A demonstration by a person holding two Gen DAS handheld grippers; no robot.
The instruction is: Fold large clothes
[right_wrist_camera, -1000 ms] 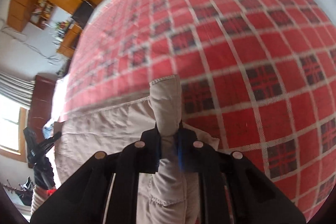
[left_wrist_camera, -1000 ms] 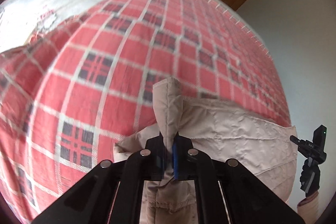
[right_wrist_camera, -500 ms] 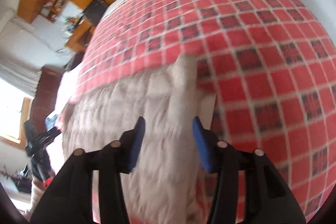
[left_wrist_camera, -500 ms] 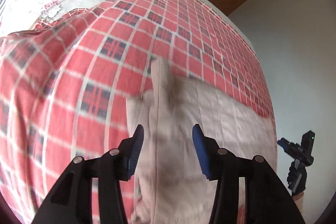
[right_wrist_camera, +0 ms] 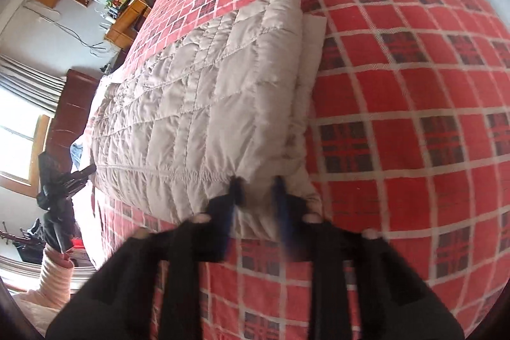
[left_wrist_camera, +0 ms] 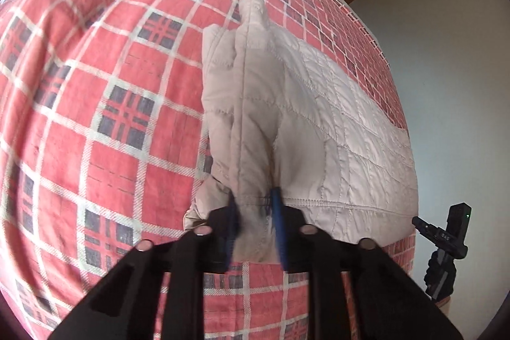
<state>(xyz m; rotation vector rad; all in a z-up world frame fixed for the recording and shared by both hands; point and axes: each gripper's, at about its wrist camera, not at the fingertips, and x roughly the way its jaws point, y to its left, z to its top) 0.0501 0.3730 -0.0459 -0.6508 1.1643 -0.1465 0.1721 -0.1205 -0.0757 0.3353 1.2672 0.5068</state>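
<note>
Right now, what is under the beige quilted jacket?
The jacket lies on a red plaid bedspread, which shows all around it. A lower jacket layer peeks out at its right edge. Whatever else sits beneath is covered.

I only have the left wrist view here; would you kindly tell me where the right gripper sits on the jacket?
Observer: The right gripper straddles the near hem of the jacket, close to its right corner; blur hides whether it pinches.
Operator: Thank you. Is that right edge tidy?
Observer: It is folded in stacked layers, and a white layer pokes out at the far corner.
Operator: And the bedspread beyond?
Observer: The red checked bedspread lies smooth there.
</note>
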